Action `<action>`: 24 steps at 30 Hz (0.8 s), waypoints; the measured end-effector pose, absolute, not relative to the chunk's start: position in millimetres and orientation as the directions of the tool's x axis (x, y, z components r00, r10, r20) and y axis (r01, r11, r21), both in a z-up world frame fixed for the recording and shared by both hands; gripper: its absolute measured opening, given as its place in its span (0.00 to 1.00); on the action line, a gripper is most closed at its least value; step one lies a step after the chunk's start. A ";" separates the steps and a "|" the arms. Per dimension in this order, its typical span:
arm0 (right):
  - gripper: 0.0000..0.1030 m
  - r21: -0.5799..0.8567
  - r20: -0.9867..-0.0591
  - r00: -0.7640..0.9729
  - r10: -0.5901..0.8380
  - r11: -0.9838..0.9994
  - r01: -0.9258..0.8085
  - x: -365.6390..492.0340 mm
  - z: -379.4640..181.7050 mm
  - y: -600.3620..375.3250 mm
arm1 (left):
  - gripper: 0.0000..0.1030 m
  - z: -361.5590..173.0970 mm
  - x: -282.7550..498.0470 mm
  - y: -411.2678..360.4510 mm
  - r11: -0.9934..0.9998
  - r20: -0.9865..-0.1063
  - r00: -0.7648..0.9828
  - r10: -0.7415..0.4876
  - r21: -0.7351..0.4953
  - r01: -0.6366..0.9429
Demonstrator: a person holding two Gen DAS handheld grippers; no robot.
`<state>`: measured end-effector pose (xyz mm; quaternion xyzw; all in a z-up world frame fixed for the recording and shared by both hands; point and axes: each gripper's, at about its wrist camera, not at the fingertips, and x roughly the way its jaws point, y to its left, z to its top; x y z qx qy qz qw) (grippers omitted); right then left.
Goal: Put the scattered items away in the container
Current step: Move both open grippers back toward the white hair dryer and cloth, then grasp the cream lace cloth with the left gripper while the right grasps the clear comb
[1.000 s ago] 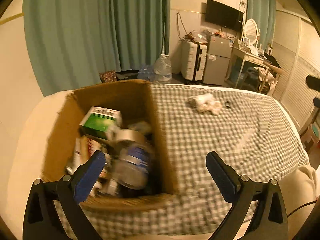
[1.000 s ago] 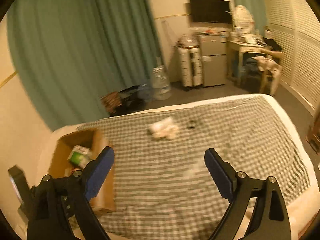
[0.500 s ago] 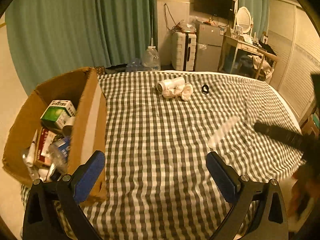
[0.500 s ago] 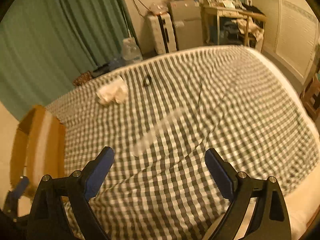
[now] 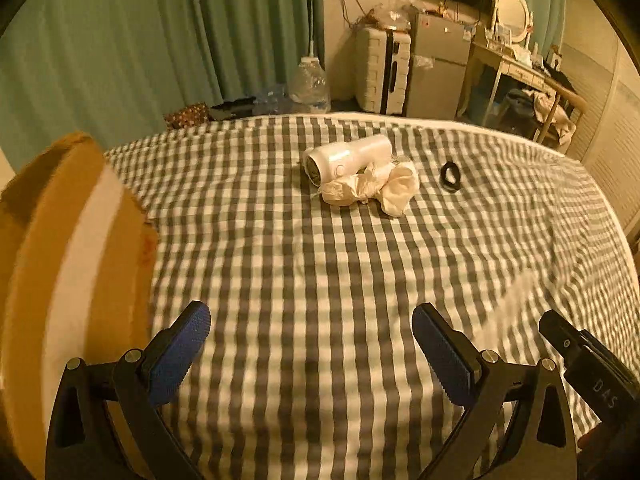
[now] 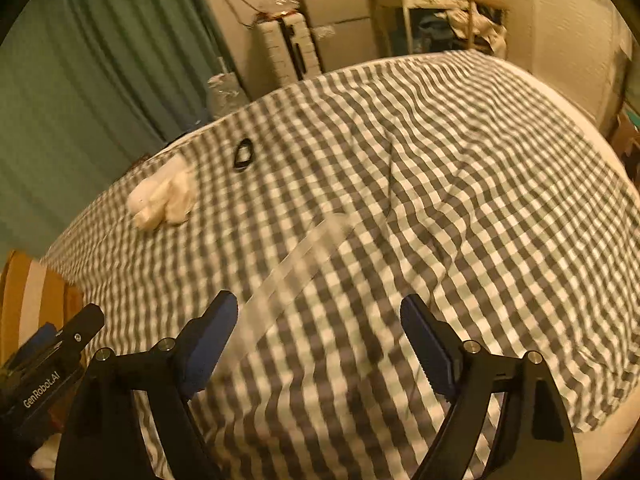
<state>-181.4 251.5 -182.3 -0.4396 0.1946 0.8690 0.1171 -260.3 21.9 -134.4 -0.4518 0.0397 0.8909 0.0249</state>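
my r gripper (image 6: 319, 332) jaws just narrowed some, nothing pinched, over clear strip (image 6: 296, 264); l gripper (image 5: 311, 344) spread wide, empty.

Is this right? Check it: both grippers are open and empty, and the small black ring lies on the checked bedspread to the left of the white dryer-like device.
One detail is wrong. In the left wrist view the black ring lies to the right of the white device, beyond the crumpled white wad, on the checked bedspread. The left gripper and right gripper are open and empty.
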 end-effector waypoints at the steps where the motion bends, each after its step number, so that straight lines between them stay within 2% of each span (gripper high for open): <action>1: 0.79 0.235 -0.815 -0.578 0.029 -0.896 -0.377 -187.6 -184.8 251.2 | 1.00 -137.3 -264.8 22.6 -0.996 -0.808 -0.589 -0.001 0.056 -0.075; 8: 0.79 0.212 -0.846 -0.533 0.008 -0.913 -0.349 -220.7 -205.1 234.0 | 1.00 -152.3 -294.7 21.6 -0.997 -0.786 -0.617 -0.039 0.072 -0.029; 12: 0.79 0.182 -0.885 -0.465 0.016 -0.907 -0.379 -227.8 -224.6 232.1 | 1.00 -159.4 -312.1 25.5 -0.998 -0.799 -0.600 0.034 0.003 -0.059; 13: 0.73 0.179 -0.881 -0.472 0.020 -0.911 -0.372 -228.1 -223.9 230.7 | 1.00 -160.7 -317.2 28.6 -0.996 -0.803 -0.591 0.080 -0.034 -0.088; 14: 0.55 0.187 -0.875 -0.483 0.013 -0.913 -0.362 -228.3 -222.4 230.2 | 1.00 -160.6 -321.0 31.5 -0.994 -0.802 -0.590 0.097 -0.047 -0.100; 16: 0.45 0.166 -0.873 -0.488 0.016 -0.930 -0.327 -230.7 -220.6 227.4 | 1.00 -157.8 -329.7 42.4 -0.990 -0.790 -0.601 0.125 -0.057 -0.130; 20: 0.36 0.227 -0.865 -0.501 -0.019 -0.906 -0.357 -225.5 -219.8 238.3 | 1.00 -152.6 -347.7 64.7 -0.984 -0.779 -0.615 0.119 -0.010 -0.178; 24: 0.34 0.216 -0.865 -0.502 -0.010 -0.910 -0.355 -221.6 -217.3 239.6 | 1.00 -160.4 -376.1 83.0 -0.980 -0.824 -0.560 0.085 0.031 -0.194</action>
